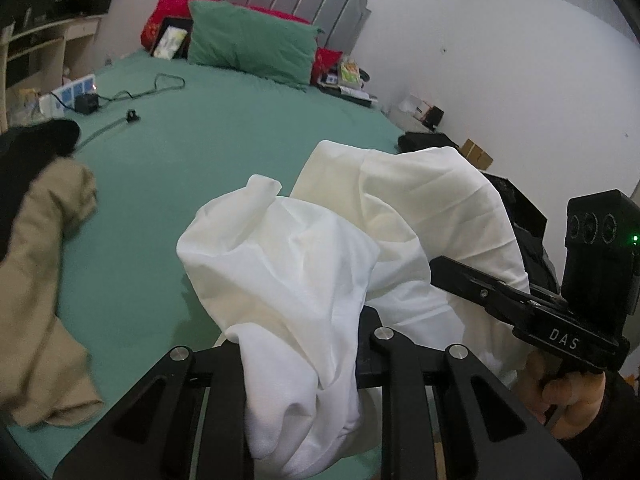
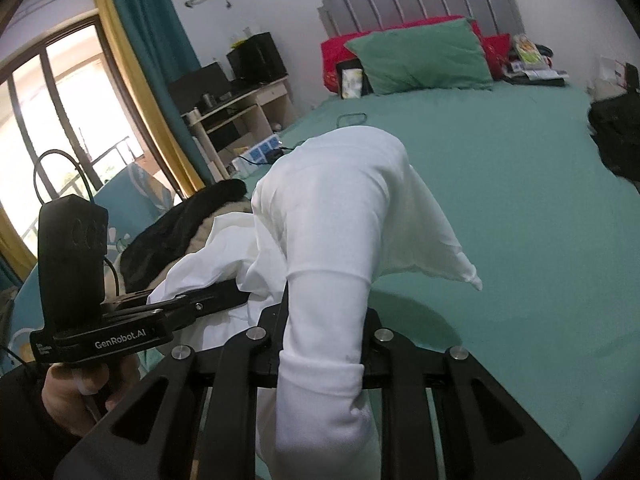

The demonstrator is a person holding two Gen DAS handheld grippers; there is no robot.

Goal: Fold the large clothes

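White soft cotton garment (image 1: 304,264), large and long-sleeved by the look of it, is up off the green bedsheet (image 1: 192,152), bunched and draped over both claws.

Left wrist view: left gripper (image 1: 308,356) has its jaws narrow and pinched on a thick fold of white cloth; fabric spills down between the arms toward the near edge. Rest of the garment runs rightward and slightly far to the right gripper (image 1: 452,276), held in a hand (image 1: 568,396), its tip buried in cloth. Tan crumpled garment (image 1: 40,280) lies near left on the bed, a black one (image 1: 36,140) behind it. Green pillow (image 1: 252,40) far, against the grey headboard.

Right wrist view: right gripper (image 2: 320,344) narrow too, clamped on what looks like a sleeve or cuffed edge (image 2: 324,392); cloth humps up ahead of it and a loose corner (image 2: 460,268) hangs right. Left gripper (image 2: 208,300) sits to the left, also in white fabric.

Judgement: the garment's long axis runs left-right between the two claws, slack in the middle. Spreading it flat calls for pulling the hands apart, then laying it far onto the open sheet. Both hands are equally near.
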